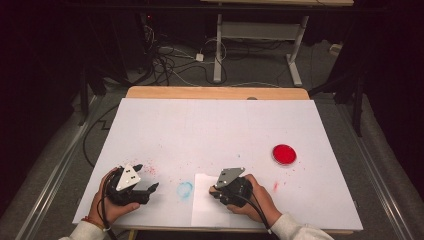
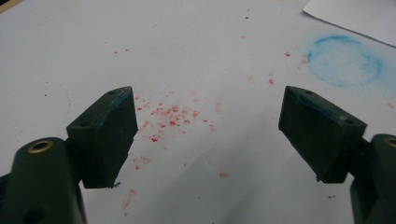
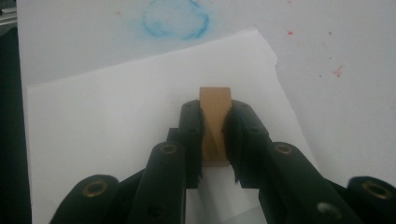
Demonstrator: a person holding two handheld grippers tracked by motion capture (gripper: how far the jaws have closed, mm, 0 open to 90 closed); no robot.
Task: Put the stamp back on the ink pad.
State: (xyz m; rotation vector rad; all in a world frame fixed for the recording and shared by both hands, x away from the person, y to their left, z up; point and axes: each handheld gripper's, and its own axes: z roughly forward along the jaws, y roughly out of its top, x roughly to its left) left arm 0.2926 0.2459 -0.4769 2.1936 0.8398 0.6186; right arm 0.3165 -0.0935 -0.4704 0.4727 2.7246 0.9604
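In the high view, the right gripper [image 1: 216,191] is resting over a white paper sheet [image 1: 204,210] at the lower middle of the worktop [image 1: 210,125]; the left gripper [image 1: 150,180] is sitting at lower left, and a red dish [image 1: 284,154] is lying at right.

In the left gripper view, its jaws are standing wide apart above red specks [image 2: 170,116], with a blue ring stain [image 2: 344,60] at upper right.

In the right gripper view, the jaws are clamping a tan wooden block [image 3: 215,123] at frame centre, over the sheet.

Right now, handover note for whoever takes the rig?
Left gripper: jaws wide open, empty, low over red specks on the table cover.
Right gripper: jaws shut on a small tan block, over the white paper sheet.
Red ink pad sits to the right; a blue ring mark lies left of the sheet.
Done: block picked up.
Left: sheet looks unmarked; likely press the block onto it.
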